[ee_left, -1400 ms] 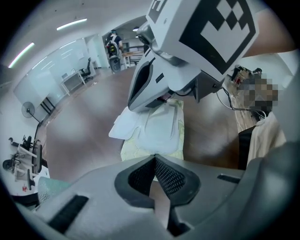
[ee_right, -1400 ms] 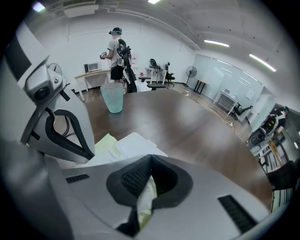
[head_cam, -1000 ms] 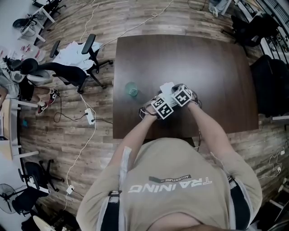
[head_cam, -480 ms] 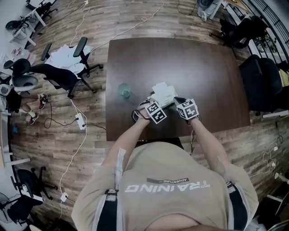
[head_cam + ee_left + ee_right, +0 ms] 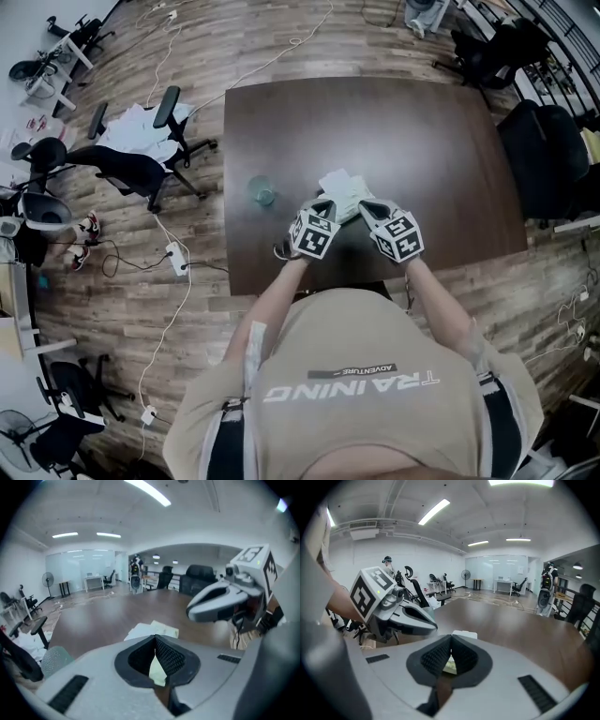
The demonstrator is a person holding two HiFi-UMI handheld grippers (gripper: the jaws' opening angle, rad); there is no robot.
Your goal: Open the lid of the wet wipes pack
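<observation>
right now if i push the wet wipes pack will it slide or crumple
Probably slides: the wet wipes pack lies flat on the smooth table. Its rumpled outline suggests a soft wrapper, likely to sag if lifted by one end. Too flat to roll or tip.

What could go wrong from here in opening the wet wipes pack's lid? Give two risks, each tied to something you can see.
1. The wet wipes pack lies loose on the table; the left gripper and right gripper are both shut and off it, so a tug may just drag the whole pack.
2. The grippers hang close together, so they could knock each other going in.
</observation>
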